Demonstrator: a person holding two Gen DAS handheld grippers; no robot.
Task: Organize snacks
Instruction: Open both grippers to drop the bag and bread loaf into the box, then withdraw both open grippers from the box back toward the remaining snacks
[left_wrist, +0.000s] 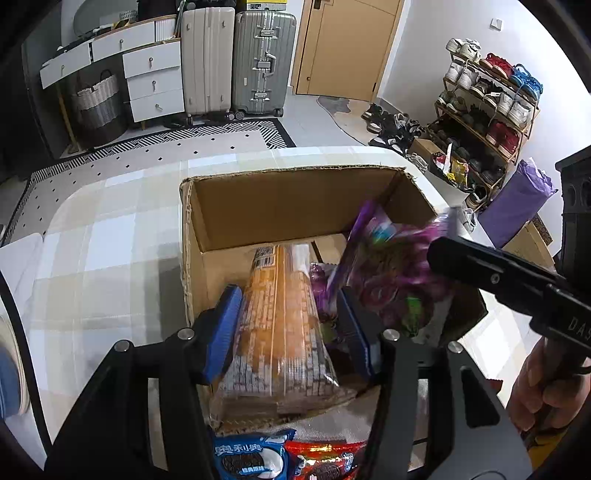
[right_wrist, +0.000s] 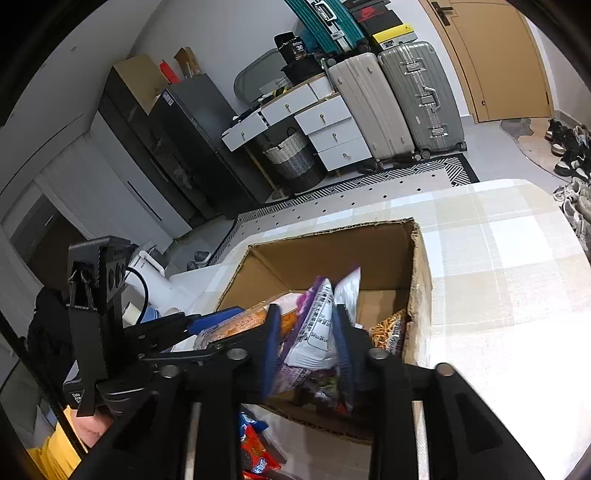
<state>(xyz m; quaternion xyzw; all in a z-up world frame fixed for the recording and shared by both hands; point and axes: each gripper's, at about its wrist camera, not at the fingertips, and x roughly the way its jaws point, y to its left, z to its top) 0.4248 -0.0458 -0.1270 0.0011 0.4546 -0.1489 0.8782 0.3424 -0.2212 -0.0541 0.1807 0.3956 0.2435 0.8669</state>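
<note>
Checked tablecloth, suitcases behind

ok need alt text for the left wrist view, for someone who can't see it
The left gripper clamps an orange snack pack over an open cardboard box on a checked tablecloth. The right gripper holds a purple snack bag above the box, and Oreo packs lie nearest the camera.

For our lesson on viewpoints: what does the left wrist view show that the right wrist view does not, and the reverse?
Only the left wrist view: the shoe rack and the blue Oreo pack's whole front.

Only the right wrist view: the dark cabinet and the teal suitcase.

Both: the cardboard box, orange pack in the left gripper, purple bag in the right gripper.
</note>
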